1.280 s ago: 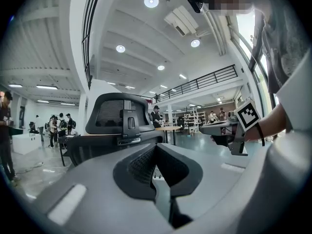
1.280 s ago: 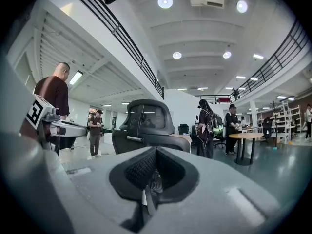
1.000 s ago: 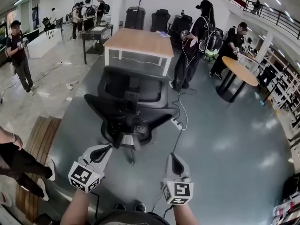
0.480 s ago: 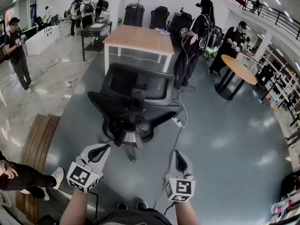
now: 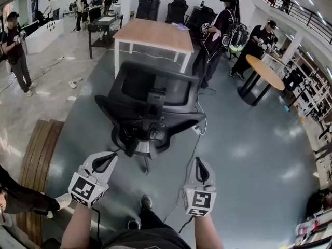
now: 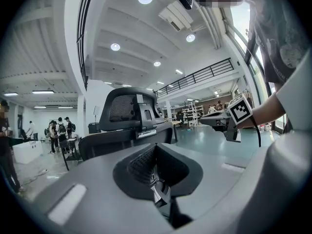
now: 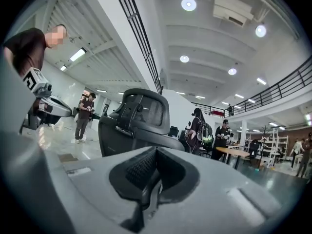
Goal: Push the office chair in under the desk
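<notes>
The black office chair point(image 5: 150, 105) stands on the grey floor with its mesh back toward me. The wooden desk point(image 5: 153, 36) with white legs is beyond it, apart from the chair. My left gripper point(image 5: 111, 157) is shut and empty, just short of the chair's base at lower left. On the right, my right gripper point(image 5: 197, 163) is shut and empty too, a little further from the chair. In the left gripper view the chair back point(image 6: 130, 112) rises ahead of the closed jaws. The right gripper view shows the chair point(image 7: 140, 117) ahead and slightly left.
A cable point(image 5: 195, 147) and power strip point(image 5: 196, 130) lie on the floor right of the chair. Wooden slats point(image 5: 37, 157) lie at left. A round table point(image 5: 265, 72) and standing people point(image 5: 218, 32) are at back right. My shoes point(image 5: 140, 211) show below.
The chair has come a little closer in the head view and my foot has stepped into view. The left gripper has drifted slightly left. Both stay shut.
</notes>
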The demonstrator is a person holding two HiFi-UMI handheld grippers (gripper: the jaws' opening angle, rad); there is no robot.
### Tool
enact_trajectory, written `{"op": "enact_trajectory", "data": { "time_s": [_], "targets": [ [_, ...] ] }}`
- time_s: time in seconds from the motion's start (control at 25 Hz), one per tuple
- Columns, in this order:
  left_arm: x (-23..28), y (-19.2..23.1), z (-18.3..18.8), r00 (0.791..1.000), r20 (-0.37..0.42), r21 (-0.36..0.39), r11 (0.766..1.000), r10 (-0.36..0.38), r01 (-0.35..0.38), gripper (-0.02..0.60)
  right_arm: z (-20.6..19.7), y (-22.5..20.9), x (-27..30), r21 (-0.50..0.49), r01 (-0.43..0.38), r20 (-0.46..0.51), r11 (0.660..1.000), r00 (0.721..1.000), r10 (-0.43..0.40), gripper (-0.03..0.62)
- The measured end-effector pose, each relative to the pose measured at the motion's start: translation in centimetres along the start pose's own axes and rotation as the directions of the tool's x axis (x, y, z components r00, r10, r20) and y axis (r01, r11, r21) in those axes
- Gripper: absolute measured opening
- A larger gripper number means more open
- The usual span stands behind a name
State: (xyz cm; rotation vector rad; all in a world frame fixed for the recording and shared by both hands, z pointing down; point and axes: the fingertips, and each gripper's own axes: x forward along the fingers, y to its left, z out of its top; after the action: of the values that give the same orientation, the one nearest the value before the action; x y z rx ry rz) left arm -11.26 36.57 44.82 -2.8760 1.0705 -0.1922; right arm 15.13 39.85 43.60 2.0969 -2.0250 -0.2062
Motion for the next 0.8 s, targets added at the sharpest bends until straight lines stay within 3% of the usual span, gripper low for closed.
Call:
{"op": "enact_trajectory", "data": {
  "time_s": [0.2,0.44,0.8],
  "targets": [
    [2.2,2.2,0.6,0.999,0.001,0.002,0.999,0.034,-0.034,0.018,-0.6,-0.4,4.0,0.012,-0.024,0.001,1.0,1.0,0.024,-0.008],
    [5.6,5.7,1.5,0.996,-0.018,0.064,0.994,0.091,-0.09,0.049,0.9,-1.8,8.9,-0.064,-0.033,0.042,0.997,0.998,0.035,-0.005],
    [9.0,11.0,-0.4,0.963,-0.093,0.215,0.95,0.252,-0.227,0.236,-0.6,-2.3,14.0,-0.165,-0.123,0.011,0.979,0.992,0.126,0.137]
  ]
}}
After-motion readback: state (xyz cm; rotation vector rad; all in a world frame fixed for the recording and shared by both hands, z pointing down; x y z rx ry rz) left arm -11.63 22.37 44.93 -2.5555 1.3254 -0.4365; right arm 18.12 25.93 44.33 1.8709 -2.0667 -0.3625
